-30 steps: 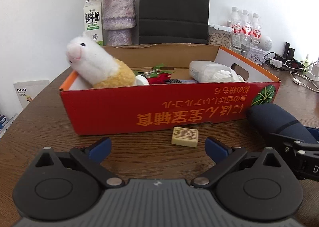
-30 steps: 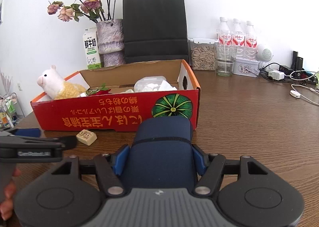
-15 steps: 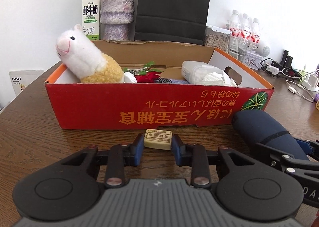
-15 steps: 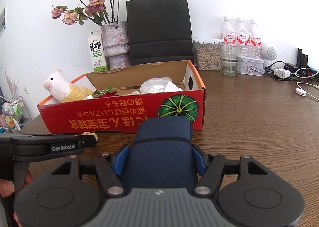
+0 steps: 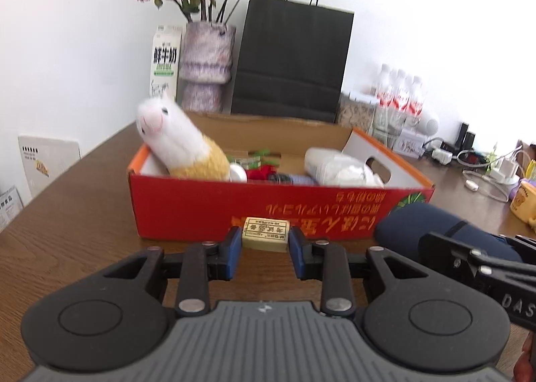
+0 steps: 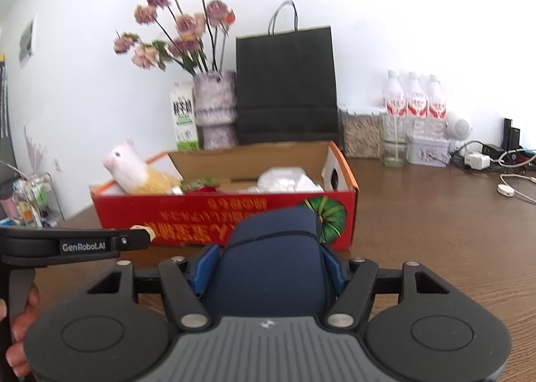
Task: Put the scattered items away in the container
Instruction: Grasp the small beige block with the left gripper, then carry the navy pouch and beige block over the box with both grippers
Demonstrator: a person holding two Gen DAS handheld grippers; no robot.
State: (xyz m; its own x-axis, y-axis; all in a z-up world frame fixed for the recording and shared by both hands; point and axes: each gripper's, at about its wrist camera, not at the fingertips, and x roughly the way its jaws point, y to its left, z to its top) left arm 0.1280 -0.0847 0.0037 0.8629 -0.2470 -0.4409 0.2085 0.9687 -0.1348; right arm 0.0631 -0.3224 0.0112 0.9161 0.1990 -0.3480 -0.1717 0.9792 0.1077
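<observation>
Left gripper (image 5: 265, 249): jaws narrow, blue pads pressed on both ends of a small cream block (image 5: 265, 238) with printed label, held just in front of the red cardboard box (image 5: 207, 207), seemingly clear of the tabletop (image 5: 77, 224), though the blur leaves that unsure. Seen also from the right wrist view, at the tip of the left gripper (image 6: 146, 234), against the box's red front.

Right gripper (image 6: 264, 268): jaws just closing further, now clamped on a dark navy soft case (image 6: 271, 261), blue pads against its sides; case pointing toward the box's right front corner, by the green pumpkin print (image 6: 326, 217).

Inside the box: white and tan plush alpaca (image 5: 182, 144) leaning at the left end, red and green bits in the middle, clear bag of white stuff (image 5: 338, 167) at the right end.

Behind the box: milk carton (image 5: 164, 60), mottled vase (image 5: 206, 63) with dried roses, black paper bag (image 5: 291, 57). Right of the box, along the white wall: jar of pale pieces (image 6: 360, 130), bottles with red labels (image 6: 415, 97), small tin, chargers and cables (image 6: 509, 181). Left of the box: white card (image 5: 43, 161) propped at the wall.

Brown wood-grain tabletop throughout. Fingers of a hand (image 6: 20, 318) on the left gripper's handle.
</observation>
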